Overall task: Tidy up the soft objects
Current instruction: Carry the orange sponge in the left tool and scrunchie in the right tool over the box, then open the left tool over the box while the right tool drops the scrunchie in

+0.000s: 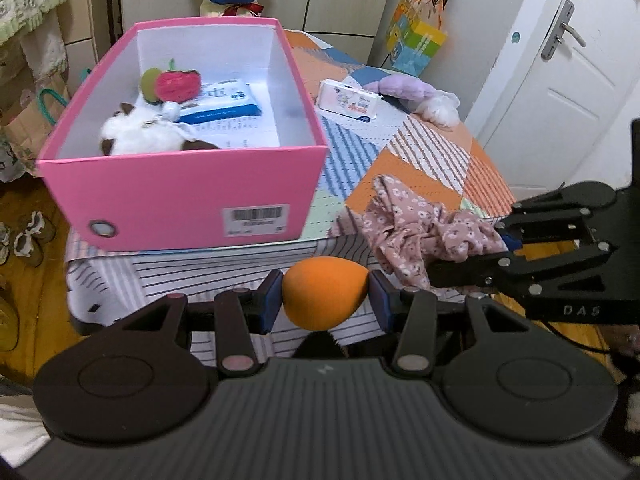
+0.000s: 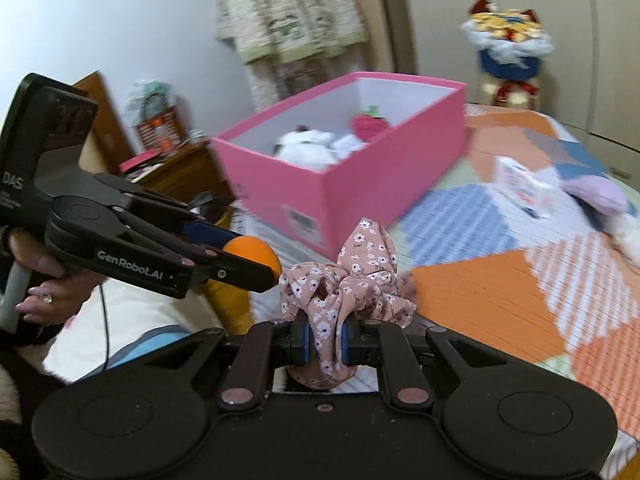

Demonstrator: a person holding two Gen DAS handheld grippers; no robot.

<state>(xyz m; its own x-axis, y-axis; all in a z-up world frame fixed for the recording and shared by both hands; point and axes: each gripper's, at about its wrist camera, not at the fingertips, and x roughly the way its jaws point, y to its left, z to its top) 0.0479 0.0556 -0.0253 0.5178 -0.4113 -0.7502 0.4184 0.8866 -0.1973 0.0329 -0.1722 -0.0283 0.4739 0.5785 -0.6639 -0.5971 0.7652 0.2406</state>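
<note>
Left tool clamped on orange sponge, right tool clamped on scrunchie, hand only in right view

- Bright, even indoor light throughout; shadows soft and faint.
- Mild glare on the white inner wall of the pink box.
- Strong fisheye bending at the edges, dark vignette in the right wrist view's corners.
- Motion blur across the right wrist view; left wrist view mostly sharp.
</note>
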